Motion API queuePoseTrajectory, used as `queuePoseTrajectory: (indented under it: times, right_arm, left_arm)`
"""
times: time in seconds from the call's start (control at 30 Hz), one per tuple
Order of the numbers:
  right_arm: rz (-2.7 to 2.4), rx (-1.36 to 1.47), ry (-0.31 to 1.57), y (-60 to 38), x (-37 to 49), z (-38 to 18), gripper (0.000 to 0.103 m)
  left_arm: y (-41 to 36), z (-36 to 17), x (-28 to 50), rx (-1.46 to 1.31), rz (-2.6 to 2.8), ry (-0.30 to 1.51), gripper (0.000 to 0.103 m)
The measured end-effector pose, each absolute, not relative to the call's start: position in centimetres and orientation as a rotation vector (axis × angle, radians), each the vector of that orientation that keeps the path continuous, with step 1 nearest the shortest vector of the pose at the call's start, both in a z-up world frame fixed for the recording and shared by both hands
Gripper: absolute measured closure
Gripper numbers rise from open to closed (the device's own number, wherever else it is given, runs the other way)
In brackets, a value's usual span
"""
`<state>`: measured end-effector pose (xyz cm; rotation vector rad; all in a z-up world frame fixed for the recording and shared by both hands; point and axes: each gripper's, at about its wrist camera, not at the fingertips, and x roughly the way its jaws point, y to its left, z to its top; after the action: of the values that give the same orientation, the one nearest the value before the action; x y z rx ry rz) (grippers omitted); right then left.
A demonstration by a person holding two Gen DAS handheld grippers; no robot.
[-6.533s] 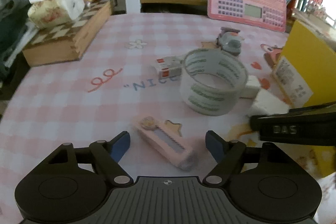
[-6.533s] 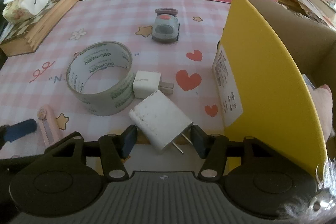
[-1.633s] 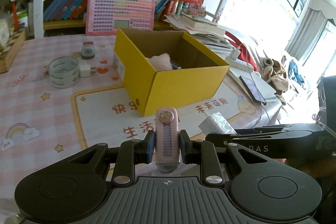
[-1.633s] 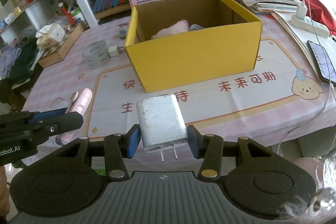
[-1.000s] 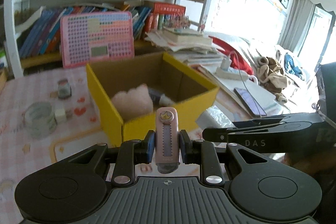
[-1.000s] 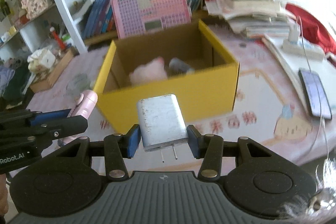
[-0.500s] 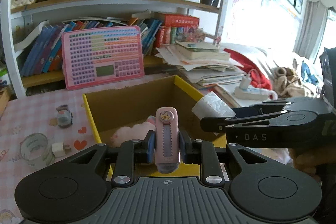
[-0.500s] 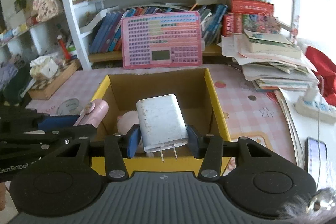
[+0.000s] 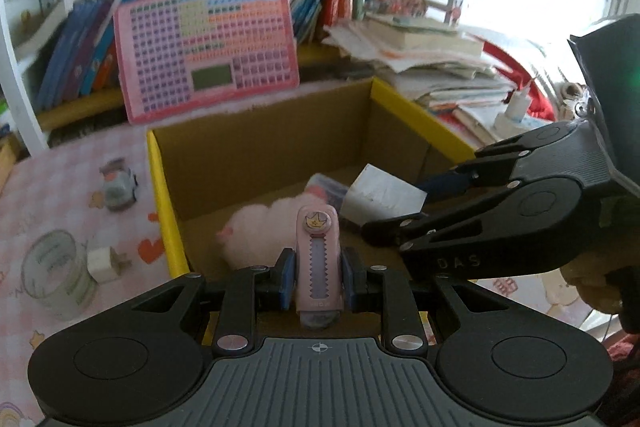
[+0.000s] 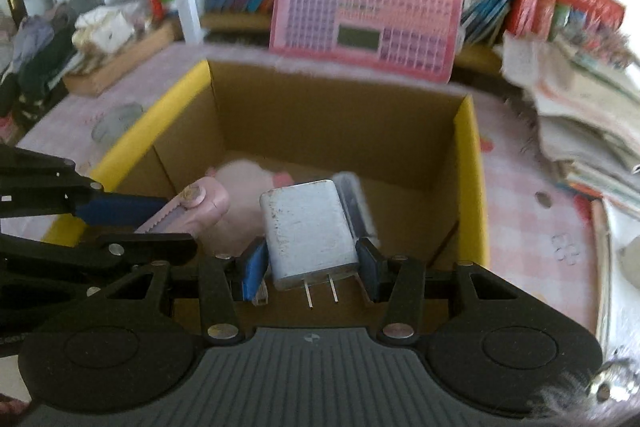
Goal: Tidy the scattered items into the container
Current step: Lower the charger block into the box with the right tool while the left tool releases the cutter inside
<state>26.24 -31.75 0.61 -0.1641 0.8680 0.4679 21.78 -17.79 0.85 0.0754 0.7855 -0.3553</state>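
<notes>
Currently the left claw [image 9: 317,283] is clamped on the pink plastic utility knife [image 9: 318,259], held above the near edge of the yellow open-topped cardboard box [image 10: 470,163]. The right claw [image 10: 312,263] grips the white rectangular plug adapter [image 10: 308,235] over the box interior. A pink fluffy plush toy [image 9: 260,231] lies inside, partly hidden. Background shelves are blurred.

Both grippers hang side by side, jaws closed on loads: the left gripper [image 9: 318,277] beside the right gripper [image 10: 311,263].
</notes>
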Motion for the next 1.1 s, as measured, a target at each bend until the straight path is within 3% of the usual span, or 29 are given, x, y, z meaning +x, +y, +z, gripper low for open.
queuePoseTrajectory:
  times: [1.1]
  right_arm:
    - [0.442, -0.055, 1.044, -31.4, 25.9, -1.7, 0.064]
  left_arm:
    - [-18.3, 0.1, 22.0, 0.124, -0.377, 0.818, 0.076]
